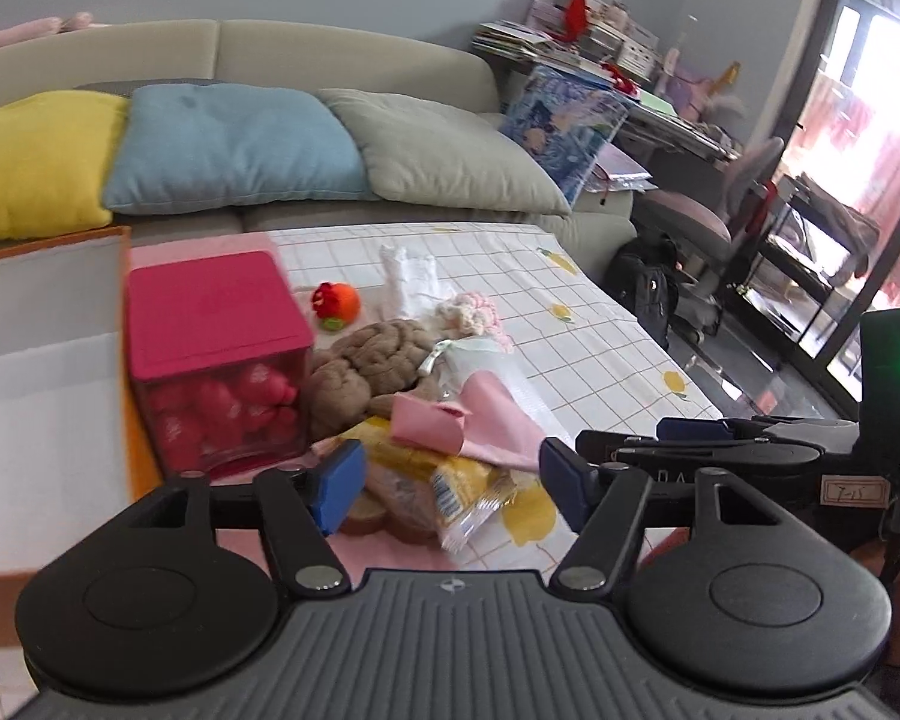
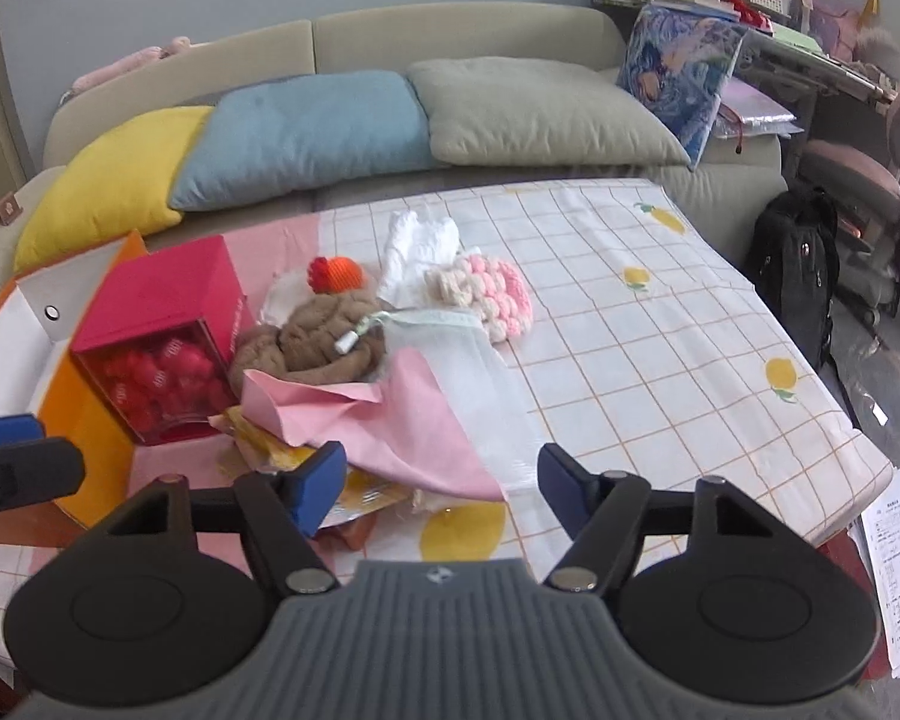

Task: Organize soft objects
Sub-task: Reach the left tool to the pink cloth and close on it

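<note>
A heap of soft things lies on the checked tablecloth (image 2: 660, 324): a brown knitted piece (image 2: 312, 336), a pink cloth (image 2: 414, 438), a sheer mesh pouch (image 2: 450, 348), a pink-and-cream crochet piece (image 2: 492, 294), white gloves (image 2: 420, 246) and a small orange knitted toy (image 2: 339, 273). A yellow snack packet (image 1: 456, 480) lies under the pink cloth (image 1: 480, 420). My left gripper (image 1: 453, 480) is open just over that packet. My right gripper (image 2: 438, 483) is open over the near end of the pink cloth. Both are empty.
A pink-lidded clear box of red balls (image 2: 156, 354) stands left of the heap, next to an open orange-and-white box (image 2: 24, 354). A sofa with yellow, blue and grey cushions (image 2: 306, 132) is behind. A black backpack (image 2: 798, 276) sits on the floor to the right.
</note>
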Tool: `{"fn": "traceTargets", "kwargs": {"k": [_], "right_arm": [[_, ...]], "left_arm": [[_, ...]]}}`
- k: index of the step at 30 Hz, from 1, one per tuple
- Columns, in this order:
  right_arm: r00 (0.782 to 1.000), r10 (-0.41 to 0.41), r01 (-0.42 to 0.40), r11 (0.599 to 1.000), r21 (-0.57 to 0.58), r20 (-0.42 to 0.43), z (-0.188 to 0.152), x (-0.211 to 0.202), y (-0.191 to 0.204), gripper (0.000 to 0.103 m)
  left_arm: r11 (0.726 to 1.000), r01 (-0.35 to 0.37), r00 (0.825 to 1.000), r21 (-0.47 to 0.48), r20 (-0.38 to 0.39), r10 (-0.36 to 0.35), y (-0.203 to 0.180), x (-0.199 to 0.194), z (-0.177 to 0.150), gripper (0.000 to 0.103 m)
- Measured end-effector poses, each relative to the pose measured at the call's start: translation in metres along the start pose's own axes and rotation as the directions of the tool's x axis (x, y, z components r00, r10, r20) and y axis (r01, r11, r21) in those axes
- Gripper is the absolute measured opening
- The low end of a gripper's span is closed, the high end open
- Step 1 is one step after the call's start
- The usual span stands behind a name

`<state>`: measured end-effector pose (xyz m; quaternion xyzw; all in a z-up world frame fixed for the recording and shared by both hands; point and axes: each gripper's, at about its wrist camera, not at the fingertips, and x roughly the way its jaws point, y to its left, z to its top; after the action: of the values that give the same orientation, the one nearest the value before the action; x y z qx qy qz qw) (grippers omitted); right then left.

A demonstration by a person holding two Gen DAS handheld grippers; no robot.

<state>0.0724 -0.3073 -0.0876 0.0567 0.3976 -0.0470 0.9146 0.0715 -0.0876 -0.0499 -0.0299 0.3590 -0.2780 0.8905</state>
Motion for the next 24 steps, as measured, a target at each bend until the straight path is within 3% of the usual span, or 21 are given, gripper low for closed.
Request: {"fn": "traceTargets", "kwargs": {"k": [2, 6, 11, 15, 20, 24], "right_arm": [[1.000, 0.001, -0.001, 1.000, 0.016, -0.009, 0.001, 0.008, -0.006, 0.067], [0.999, -0.004, 0.006, 0.999, 0.043, -0.051, 0.002, 0.027, -0.020, 0.052], [0.997, -0.032, 0.035, 0.998, 0.047, -0.072, 0.006, 0.050, -0.033, 0.052], [0.995, -0.020, 0.031, 0.994, 0.101, -0.102, 0.010, 0.069, -0.048, 0.052], [0.989, 0.041, -0.015, 0.984, 0.179, -0.143, 0.007, 0.090, -0.061, 0.062], [0.982, 0.098, -0.057, 0.969, 0.239, -0.163, 0.005, 0.101, -0.066, 0.068]], "left_arm": [[0.999, -0.003, 1.000, 0.052, -0.005, 0.003, -0.003, 0.016, 0.004, 0.087], [0.986, -0.017, 0.997, 0.168, -0.067, 0.028, -0.012, 0.056, 0.011, 0.087], [0.973, 0.007, 0.988, 0.233, -0.149, 0.029, -0.016, 0.091, 0.011, 0.087], [0.972, 0.039, 0.978, 0.233, -0.209, 0.011, -0.016, 0.109, 0.009, 0.087], [0.967, 0.052, 0.973, 0.251, -0.229, 0.007, -0.026, 0.124, 0.010, 0.086], [0.939, 0.055, 0.970, 0.340, -0.240, 0.030, -0.041, 0.138, 0.003, 0.086]]}}
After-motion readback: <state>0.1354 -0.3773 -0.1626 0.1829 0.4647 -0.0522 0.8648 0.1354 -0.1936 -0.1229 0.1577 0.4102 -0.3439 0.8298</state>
